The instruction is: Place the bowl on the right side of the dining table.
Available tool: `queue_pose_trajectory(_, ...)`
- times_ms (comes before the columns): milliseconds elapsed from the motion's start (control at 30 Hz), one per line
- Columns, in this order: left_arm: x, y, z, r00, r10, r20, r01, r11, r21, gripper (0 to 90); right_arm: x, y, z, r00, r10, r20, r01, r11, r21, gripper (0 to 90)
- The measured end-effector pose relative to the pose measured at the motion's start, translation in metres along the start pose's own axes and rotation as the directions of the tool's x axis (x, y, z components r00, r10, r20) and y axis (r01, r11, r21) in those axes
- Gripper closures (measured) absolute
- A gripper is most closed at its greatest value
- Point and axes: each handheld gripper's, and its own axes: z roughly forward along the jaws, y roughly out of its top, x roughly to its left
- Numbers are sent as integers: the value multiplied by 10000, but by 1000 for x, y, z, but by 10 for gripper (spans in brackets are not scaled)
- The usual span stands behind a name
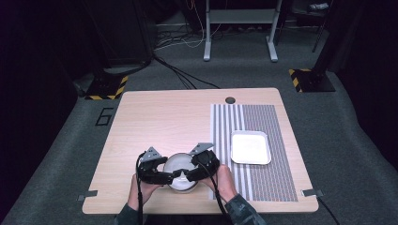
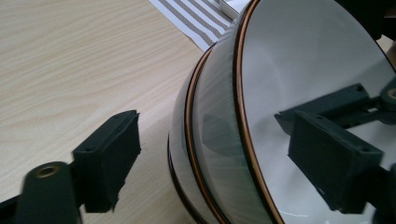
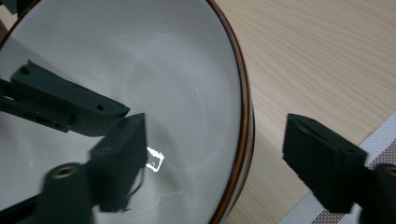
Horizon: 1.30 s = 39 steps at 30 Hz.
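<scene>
A white bowl [image 1: 180, 164] with a brown rim sits near the table's front edge, nested in a second bowl [image 2: 180, 140] of the same kind. My left gripper [image 1: 172, 177] straddles the top bowl's [image 2: 289, 60] left rim, one jaw outside and one inside, open with gaps on both sides. From the other side my right gripper [image 1: 188, 175] straddles the right rim of the bowl [image 3: 163, 60] in the same way, open. In the left gripper view my left gripper [image 2: 215, 135] spans the rim. In the right gripper view my right gripper [image 3: 217, 135] does too.
A grey striped mat [image 1: 270, 178] covers the right part of the wooden table [image 1: 159, 117], with a white rectangular tray [image 1: 251, 147] on it just right of the bowls. A round cable hole [image 1: 230, 100] lies at the table's far edge.
</scene>
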Motion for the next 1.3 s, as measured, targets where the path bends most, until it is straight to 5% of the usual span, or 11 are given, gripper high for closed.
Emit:
queue_pose_trajectory(67,-1,0,1,9997,-98,202,97,9999,35,320,0,0,1,9999,-159,-13,159,9999,9,362)
queue_pose_trajectory(100,-3,0,-2,10000,-40,25,40,10000,20,358,2,0,-1,10000,-7,-8,7,10000,83,447)
queue_pose_trajectory(233,-2,0,-4,9997,-100,-230,100,9999,16,461,1,0,-1,9997,-151,168,150,9999,59,551)
queue_pose_trajectory(300,-6,2,-5,9970,197,-755,-190,9998,94,521,2,2,-3,9992,-86,399,86,10000,12,617)
queue_pose_trajectory(633,-12,3,-8,9823,721,-1731,-777,9967,-256,710,8,8,-13,9883,-692,1359,784,9949,-630,780)
queue_pose_trajectory(1300,-17,0,-11,9681,1065,-2266,-1247,9899,-674,790,24,9,-16,9569,-1601,2423,1880,9774,-968,813)
